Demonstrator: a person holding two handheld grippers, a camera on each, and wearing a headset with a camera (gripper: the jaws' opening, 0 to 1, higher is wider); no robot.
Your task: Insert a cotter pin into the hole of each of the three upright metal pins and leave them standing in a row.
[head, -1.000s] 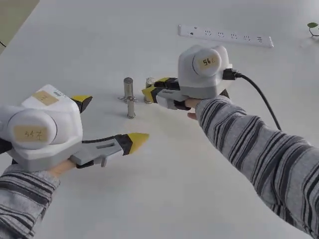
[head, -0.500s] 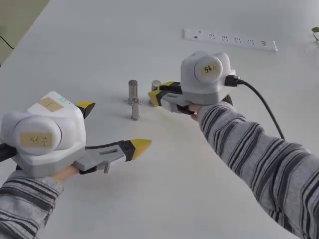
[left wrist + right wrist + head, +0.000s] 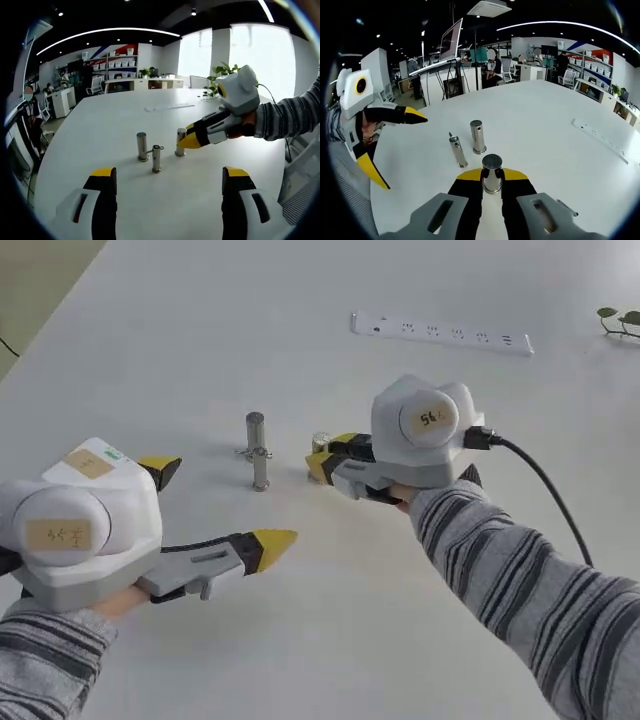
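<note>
1. Right gripper (image 3: 492,176) is clamped on the end pin (image 3: 492,162), which stands upright on the table (image 3: 545,130) near the middle pin (image 3: 458,151).
2. Left gripper (image 3: 169,176) hovers close by, jaws wide apart and empty.
3. Likely step: lining this pin up in the row. Next, open gently so it stands — only the middle pin seems cottered.

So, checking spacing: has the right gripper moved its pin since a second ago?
Yes. The right gripper, shut on the pin, has pulled rightward away from the two standing pins.
</note>
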